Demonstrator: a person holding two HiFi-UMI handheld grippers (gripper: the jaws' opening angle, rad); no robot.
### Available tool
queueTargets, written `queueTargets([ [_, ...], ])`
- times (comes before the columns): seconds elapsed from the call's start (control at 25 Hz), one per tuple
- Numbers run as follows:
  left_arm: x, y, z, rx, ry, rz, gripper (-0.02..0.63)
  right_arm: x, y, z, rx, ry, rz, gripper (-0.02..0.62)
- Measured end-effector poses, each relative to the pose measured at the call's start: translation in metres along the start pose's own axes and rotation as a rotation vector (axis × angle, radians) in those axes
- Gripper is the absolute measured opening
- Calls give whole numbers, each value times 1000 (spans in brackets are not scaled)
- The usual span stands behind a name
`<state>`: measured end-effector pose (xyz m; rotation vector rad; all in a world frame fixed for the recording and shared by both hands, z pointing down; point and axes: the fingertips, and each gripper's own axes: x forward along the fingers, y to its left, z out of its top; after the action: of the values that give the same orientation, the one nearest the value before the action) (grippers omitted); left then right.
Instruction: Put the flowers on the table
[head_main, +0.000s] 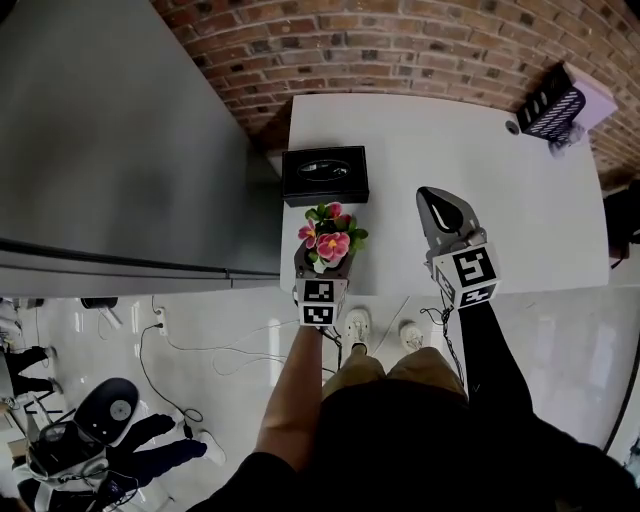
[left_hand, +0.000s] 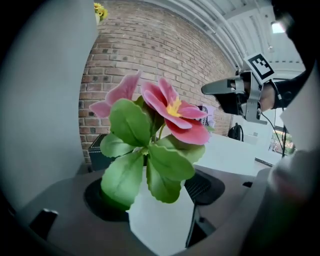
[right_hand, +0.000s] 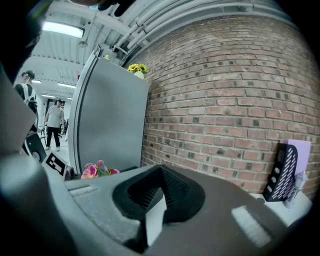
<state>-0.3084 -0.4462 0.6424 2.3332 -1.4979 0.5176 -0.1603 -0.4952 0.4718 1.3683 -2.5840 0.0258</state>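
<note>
The left tongs were clamped on the white pot of the flowers. These were held upright at the near edge of the white tabletop, just on the near side of a black box. The right tongs were closed on nothing and held over the tabletop, to the right of the flowers. A brick wall was seen on the far side.

Leaves hide the stem of the flowers inside the left gripper; black box contents unclear
</note>
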Motion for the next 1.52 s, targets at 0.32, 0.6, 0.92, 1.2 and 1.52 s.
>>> queueTargets([
  [0.32,14,2,-35,-25,69,18,339,-9,3,-3,-21,13,-17,0],
  [0.6,22,-4,-53,-70,109,13,339,-16,1,-9,-36,42,-17,0],
  [0.92,30,-4,-60,-58,125,10,336,-17,3,-12,-36,55,-18,0],
  [1.2,35,-12,-67,6,162,17,336,-21,0,-13,-32,53,-22,0],
  [1.52,27,-23,-69,9,158,-2,374,-27,3,-8,-31,36,-13,0],
])
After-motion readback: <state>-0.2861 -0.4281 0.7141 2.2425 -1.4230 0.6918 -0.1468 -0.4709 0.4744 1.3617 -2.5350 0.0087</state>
